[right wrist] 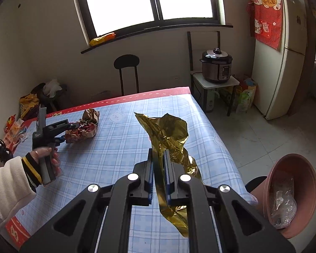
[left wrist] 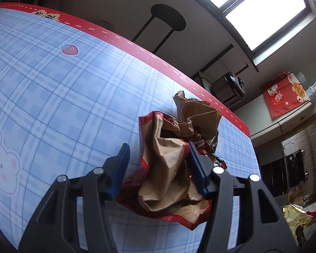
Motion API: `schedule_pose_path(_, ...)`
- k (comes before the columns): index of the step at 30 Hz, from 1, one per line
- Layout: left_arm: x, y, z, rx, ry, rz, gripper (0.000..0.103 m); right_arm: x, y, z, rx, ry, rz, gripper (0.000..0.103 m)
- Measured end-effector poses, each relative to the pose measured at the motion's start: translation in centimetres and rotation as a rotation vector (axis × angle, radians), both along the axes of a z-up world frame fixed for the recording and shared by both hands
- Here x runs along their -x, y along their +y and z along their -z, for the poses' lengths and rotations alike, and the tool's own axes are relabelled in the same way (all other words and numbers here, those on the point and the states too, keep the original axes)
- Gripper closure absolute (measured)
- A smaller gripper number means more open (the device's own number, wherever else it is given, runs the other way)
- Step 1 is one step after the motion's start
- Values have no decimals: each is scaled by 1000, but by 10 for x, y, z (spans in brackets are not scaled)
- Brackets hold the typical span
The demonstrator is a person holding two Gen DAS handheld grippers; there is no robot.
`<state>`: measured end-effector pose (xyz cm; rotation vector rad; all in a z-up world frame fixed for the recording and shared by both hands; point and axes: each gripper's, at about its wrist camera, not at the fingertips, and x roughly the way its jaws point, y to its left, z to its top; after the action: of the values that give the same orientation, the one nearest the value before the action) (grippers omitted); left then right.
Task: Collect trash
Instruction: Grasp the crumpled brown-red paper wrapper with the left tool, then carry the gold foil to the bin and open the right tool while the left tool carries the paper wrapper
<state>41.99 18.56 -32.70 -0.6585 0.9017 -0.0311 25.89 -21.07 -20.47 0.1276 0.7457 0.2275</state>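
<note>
The left gripper [left wrist: 158, 154] has its jaws apart around a crumpled brown-and-red paper bag [left wrist: 168, 160] lying on the table [left wrist: 63, 88]. The right gripper [right wrist: 159, 164] has its jaws clamped on a gold foil wrapper [right wrist: 168, 135], which sticks out ahead of them.

Daylight enters through a blown-out window [right wrist: 149, 2]. Interiors stay dim yet sharp. Fisheye distortion curves edges; corners vignette black.
</note>
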Motion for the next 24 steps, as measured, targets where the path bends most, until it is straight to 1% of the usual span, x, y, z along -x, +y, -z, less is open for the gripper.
schedule_pose_path(1,4,-4,-6,-18,-6,5,66,1,0,0,-7,-3,-7,93)
schedule_pose_path(2,8,-8,-11,-53,2,4,68,2,0,-1,-15,-9,-14,93)
schedule_pose_path(3,12,-11,-15,-71,4,8,68,3,-1,-3,-24,-16,-20,93)
schedule_pose_path(7,42,-20,-34,-98,3,2,69,9,-5,-11,-66,-46,-53,93)
schedule_pose_path(11,90,-30,-64,-131,-20,-19,69,21,-18,-23,-109,-82,-83,93)
schedule_pose_path(15,145,-48,-98,-173,-41,-27,69,39,-44,-33,-171,-111,-88,93)
schedule_pose_path(18,184,-63,-123,-188,-43,-52,69,57,-69,-36,-223,-117,-84,93)
schedule_pose_path(22,227,-91,-163,-179,-102,-106,69,84,-105,-37,-273,-117,-68,93)
schedule_pose_path(24,242,-111,-182,-196,-131,-99,69,98,-125,-39,-286,-125,-54,93)
